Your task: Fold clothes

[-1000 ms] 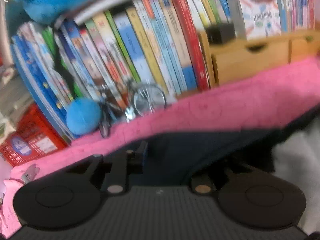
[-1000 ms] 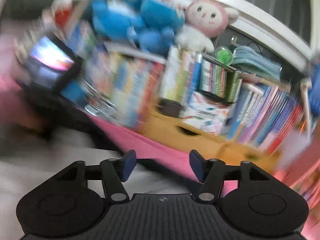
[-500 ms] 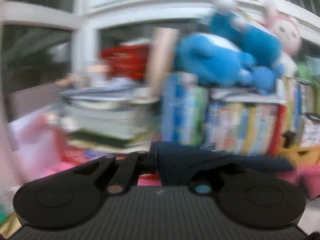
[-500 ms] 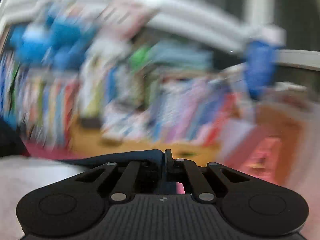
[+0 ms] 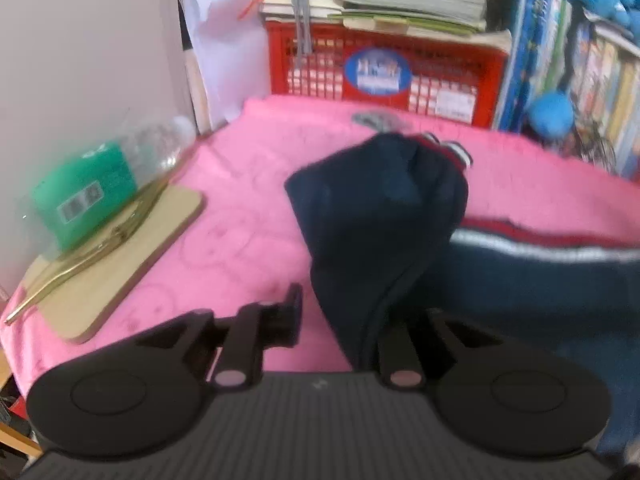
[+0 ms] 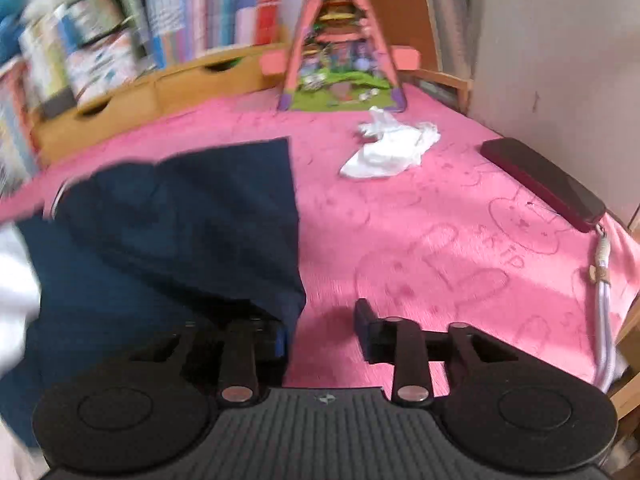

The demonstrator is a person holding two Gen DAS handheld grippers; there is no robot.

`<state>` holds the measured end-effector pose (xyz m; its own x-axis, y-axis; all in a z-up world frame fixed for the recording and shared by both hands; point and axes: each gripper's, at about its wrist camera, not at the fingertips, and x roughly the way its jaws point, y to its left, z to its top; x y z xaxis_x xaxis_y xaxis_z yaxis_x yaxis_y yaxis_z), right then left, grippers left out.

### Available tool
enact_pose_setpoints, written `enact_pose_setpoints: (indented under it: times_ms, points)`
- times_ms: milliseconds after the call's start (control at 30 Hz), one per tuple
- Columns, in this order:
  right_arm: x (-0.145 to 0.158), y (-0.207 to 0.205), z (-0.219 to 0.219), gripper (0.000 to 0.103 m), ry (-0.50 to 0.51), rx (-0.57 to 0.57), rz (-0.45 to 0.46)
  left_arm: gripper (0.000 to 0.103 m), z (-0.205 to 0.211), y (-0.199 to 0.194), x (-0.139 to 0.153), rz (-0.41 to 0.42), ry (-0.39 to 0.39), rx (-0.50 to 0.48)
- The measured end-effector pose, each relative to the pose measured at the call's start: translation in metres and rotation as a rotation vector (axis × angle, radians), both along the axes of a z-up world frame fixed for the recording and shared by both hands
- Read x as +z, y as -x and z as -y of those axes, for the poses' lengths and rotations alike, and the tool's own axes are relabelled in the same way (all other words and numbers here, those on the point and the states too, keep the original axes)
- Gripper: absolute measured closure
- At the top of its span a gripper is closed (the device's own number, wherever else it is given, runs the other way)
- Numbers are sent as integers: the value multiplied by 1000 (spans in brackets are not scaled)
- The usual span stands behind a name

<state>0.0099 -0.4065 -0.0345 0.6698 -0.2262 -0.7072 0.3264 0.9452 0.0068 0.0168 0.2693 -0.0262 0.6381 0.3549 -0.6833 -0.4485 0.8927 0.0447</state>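
Note:
A navy garment [image 5: 380,200] with a red and white striped band [image 5: 540,244] lies on the pink table cover [image 5: 248,184]. One sleeve is folded in over it. My left gripper [image 5: 336,312] hovers at the sleeve's near edge with its jaws opening. Its left finger [image 5: 290,312] is bare, and navy cloth drapes over the right one. In the right wrist view the other folded part of the navy garment [image 6: 180,220] covers the left finger of my right gripper [image 6: 322,322]. Those jaws are opening too, with pink cover showing in the gap and the right finger [image 6: 366,322] bare.
A wooden board [image 5: 120,256] with a green-labelled bottle [image 5: 88,188] lies at the left edge. A red crate [image 5: 384,68] and books stand behind. On the right side are a crumpled white cloth [image 6: 392,148], a dark phone [image 6: 544,176] with a strap, a toy house [image 6: 340,40] and wooden drawers [image 6: 132,100].
Both grippers were shut on navy cloth half a second ago and now stand parted, with the cloth laid down. The left view swung left towards the crate and the right view swung right.

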Motion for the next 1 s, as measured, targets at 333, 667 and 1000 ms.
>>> enact_pose_setpoints:
  times_ms: [333, 667, 1000]
  points:
    - [102, 27, -23, 26, 48, 388, 284, 27, 9, 26, 67, 290, 320, -446]
    - [22, -173, -140, 62, -12, 400, 38, 24, 81, -31, 31, 82, 130, -468]
    - [13, -144, -1, 80, 267, 13, -21, 24, 55, -23, -3, -42, 11, -315]
